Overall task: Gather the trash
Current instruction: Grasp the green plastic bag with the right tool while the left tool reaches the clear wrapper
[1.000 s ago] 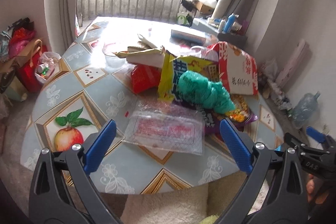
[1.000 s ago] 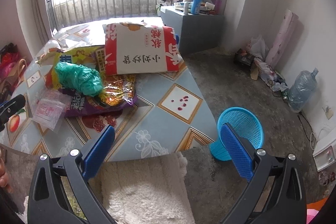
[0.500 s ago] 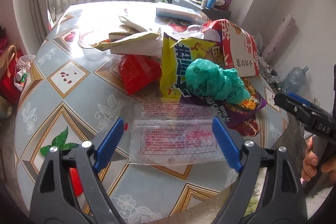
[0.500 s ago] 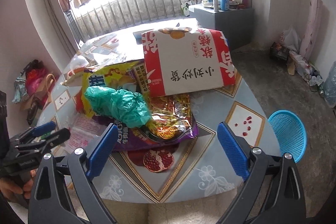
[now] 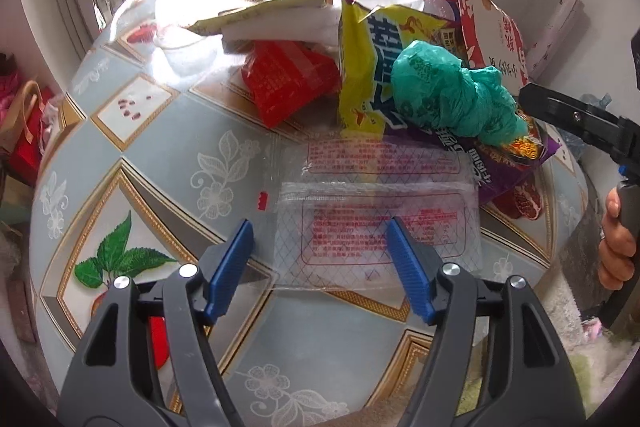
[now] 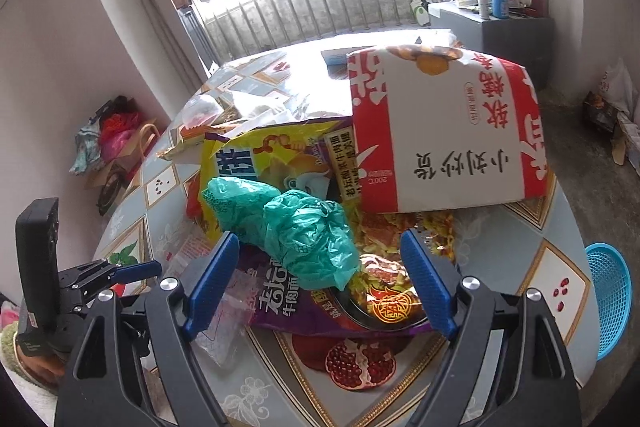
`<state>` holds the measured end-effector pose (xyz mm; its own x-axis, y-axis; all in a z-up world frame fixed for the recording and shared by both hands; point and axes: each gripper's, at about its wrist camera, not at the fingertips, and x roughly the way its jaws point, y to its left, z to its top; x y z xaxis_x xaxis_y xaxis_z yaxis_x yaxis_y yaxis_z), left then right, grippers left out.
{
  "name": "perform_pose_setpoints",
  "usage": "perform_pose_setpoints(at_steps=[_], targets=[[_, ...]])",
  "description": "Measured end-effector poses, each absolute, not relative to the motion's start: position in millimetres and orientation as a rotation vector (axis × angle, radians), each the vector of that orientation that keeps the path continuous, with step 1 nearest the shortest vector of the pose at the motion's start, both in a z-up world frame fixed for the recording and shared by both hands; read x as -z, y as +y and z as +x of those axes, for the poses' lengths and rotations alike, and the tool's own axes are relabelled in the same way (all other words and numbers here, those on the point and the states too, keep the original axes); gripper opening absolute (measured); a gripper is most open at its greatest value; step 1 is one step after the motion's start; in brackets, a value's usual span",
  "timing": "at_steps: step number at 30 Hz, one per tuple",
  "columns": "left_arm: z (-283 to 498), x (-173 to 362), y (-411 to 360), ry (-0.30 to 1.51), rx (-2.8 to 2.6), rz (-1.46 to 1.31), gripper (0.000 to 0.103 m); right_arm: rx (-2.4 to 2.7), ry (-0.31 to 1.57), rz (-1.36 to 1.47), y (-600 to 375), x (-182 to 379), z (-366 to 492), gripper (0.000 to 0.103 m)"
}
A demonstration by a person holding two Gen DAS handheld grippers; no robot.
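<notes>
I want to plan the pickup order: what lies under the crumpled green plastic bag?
The green plastic bag rests on a purple noodle wrapper and leans on a yellow snack bag. Whatever lies directly beneath the bag is covered.

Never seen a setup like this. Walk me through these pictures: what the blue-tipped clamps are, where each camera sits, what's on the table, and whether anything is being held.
No robot here: a person holds a two-finger clamp in each hand, with a camera on each looking along its fingers. One picture comes from the left gripper, the other from the right gripper. The table holds a pile of trash: a clear plastic bag, a crumpled green bag, a yellow snack bag, a purple noodle wrapper, a red packet and a big red-and-white bag. Both grippers' jaws have just been closing, the left over the clear bag, the right around the green bag. Nothing is gripped yet.
</notes>
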<state>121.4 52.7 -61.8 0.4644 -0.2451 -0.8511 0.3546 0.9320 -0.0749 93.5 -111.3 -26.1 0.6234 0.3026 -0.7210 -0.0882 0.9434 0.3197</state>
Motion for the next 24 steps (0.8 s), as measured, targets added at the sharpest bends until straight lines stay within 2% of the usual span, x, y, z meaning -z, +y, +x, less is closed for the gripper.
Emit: perform_pose_setpoints(at_steps=[4, 6, 8, 10, 13, 14, 15, 17, 24], targets=[[119, 65, 48, 0.996, 0.333, 0.164, 0.062, -0.262, 0.920, 0.265, -108, 41, 108, 0.069], [120, 64, 50, 0.986, 0.308, 0.168, 0.051, -0.275, 0.937, 0.267, -107, 48, 113, 0.063], [123, 63, 53, 0.979, 0.292, 0.161, 0.044, -0.293, 0.960, 0.267, -105, 54, 117, 0.055], [124, 63, 55, 0.970, 0.278, 0.160, 0.038, -0.307, 0.968, 0.279, -106, 56, 118, 0.051], [121, 62, 55, 0.945, 0.248, 0.193, 0.025, -0.316, 0.964, 0.267, -104, 57, 116, 0.047], [120, 61, 55, 0.936, 0.233, 0.214, 0.012, -0.317, 0.963, 0.260, -104, 57, 115, 0.046], [119, 62, 55, 0.929, 0.216, 0.240, 0.004, -0.321, 0.961, 0.258, -104, 56, 114, 0.046], [120, 61, 55, 0.928, 0.228, 0.235, 0.000, -0.330, 0.960, 0.263, -102, 57, 110, 0.044], [103, 48, 55, 0.878, 0.280, 0.207, 0.000, -0.328, 0.938, 0.275, -109, 46, 99, 0.042]])
